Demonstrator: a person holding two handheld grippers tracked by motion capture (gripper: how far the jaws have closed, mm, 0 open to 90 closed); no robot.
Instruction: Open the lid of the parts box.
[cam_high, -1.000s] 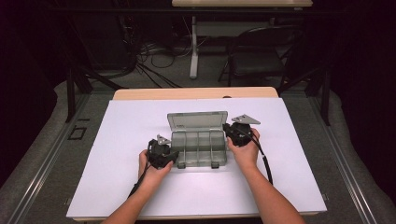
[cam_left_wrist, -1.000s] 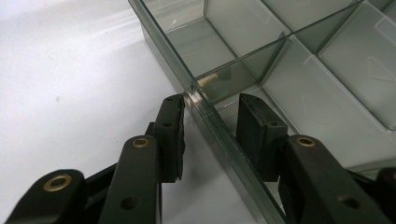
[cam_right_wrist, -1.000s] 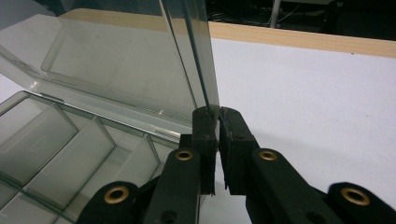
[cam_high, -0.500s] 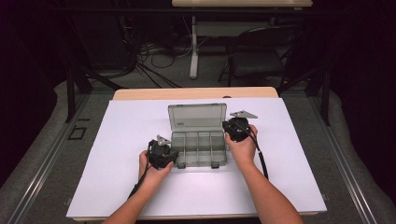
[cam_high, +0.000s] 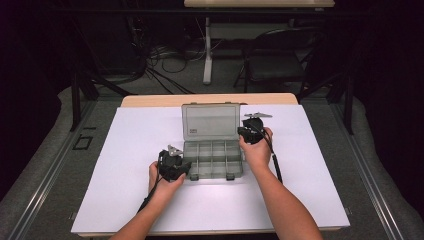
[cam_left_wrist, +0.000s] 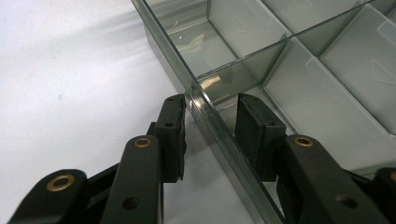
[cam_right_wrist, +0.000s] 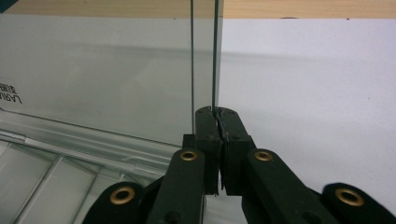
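A clear plastic box (cam_high: 212, 157) with empty compartments sits near the middle of the white surface (cam_high: 115, 150), its lid (cam_high: 210, 121) standing upright toward the far edge. The left claw (cam_left_wrist: 210, 126) is parted, straddling the box's near-left wall without gripping. The right claw (cam_right_wrist: 217, 123) is pinched on the lid's side edge.

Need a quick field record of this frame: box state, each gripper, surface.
box: clear compartment box, compartments look empty
lid: open, standing up at the far side
left gripper: jaws open, straddling the box's near-left wall, one jaw outside, one inside
right gripper: jaws shut on the lid's right edge
surface: white table sheet
background: chair and cables on the floor beyond the table
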